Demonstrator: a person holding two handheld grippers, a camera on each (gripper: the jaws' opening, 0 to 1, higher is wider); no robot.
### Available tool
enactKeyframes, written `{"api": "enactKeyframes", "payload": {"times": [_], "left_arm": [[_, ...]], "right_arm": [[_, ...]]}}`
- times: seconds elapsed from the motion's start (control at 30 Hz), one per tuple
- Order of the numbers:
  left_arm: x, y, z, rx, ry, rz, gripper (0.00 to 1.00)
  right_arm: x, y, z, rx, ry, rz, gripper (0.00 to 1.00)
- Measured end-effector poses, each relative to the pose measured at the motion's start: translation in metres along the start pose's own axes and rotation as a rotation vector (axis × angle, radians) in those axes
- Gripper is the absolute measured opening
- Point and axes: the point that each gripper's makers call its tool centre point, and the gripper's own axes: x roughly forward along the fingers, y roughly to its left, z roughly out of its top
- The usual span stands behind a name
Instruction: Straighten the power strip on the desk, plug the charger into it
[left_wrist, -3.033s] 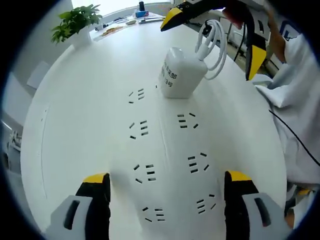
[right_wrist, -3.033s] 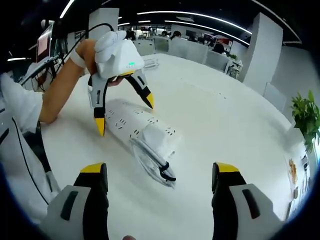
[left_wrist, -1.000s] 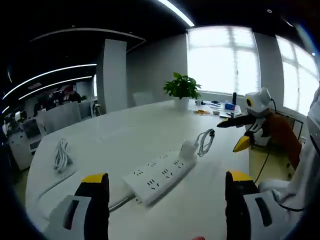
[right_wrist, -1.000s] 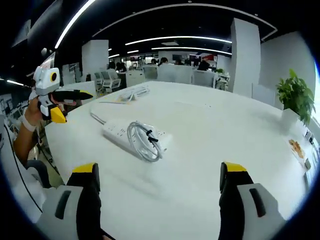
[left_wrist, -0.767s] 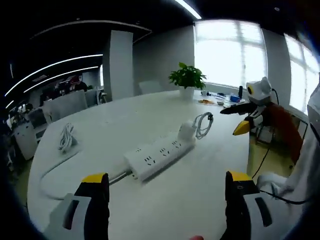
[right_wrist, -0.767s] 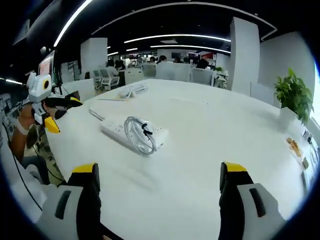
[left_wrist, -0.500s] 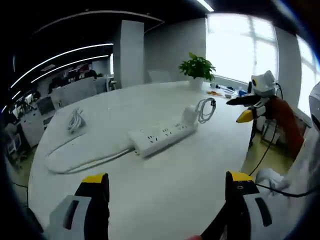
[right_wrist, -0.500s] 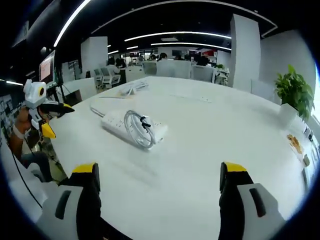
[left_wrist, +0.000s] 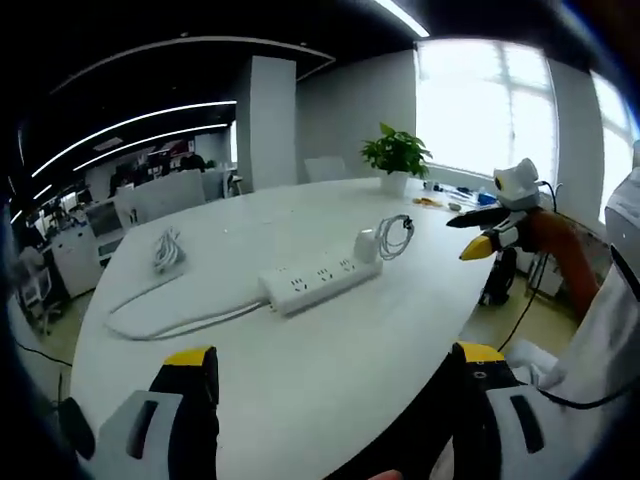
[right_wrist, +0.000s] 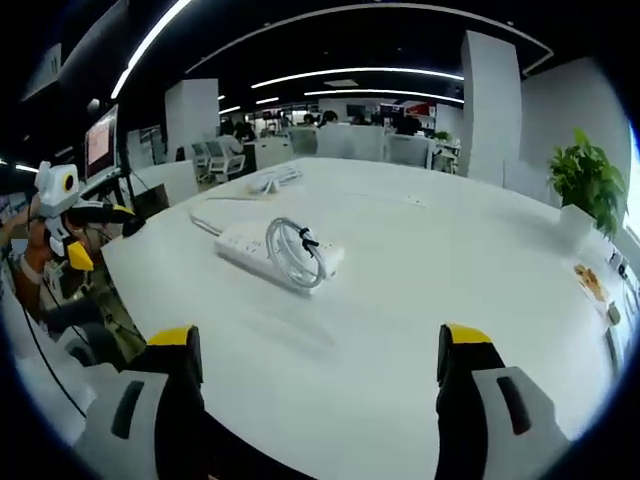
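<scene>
In the left gripper view, your left gripper (left_wrist: 325, 405) hangs spread and empty at the desk (left_wrist: 330, 350) edge. The power strip (left_wrist: 320, 283) lies mid-desk, the charger (left_wrist: 367, 244) seated at its far end, coiled cable (left_wrist: 397, 237) beside. Your right gripper (left_wrist: 478, 232) hovers off-desk; I cannot tell its jaws there.

In the right gripper view, your right gripper (right_wrist: 315, 400) is spread, holding nothing. The strip (right_wrist: 258, 247) looks done; nothing remains but to withdraw. No containers appear.
</scene>
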Motion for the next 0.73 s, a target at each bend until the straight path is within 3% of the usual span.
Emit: {"api": "enactKeyframes", "payload": {"times": [0.23,0.73], "left_arm": [[0.0,-0.014,-0.006,0.023,0.006,-0.037,0.96],[0.002,-0.017,-0.014,0.031,0.029,-0.041,0.96]], "right_arm": [[-0.004,0.005,-0.005,0.017,0.005,0.013,0.95],[-0.009,0.005,-0.007,0.021,-0.007,0.009,0.94]]}}
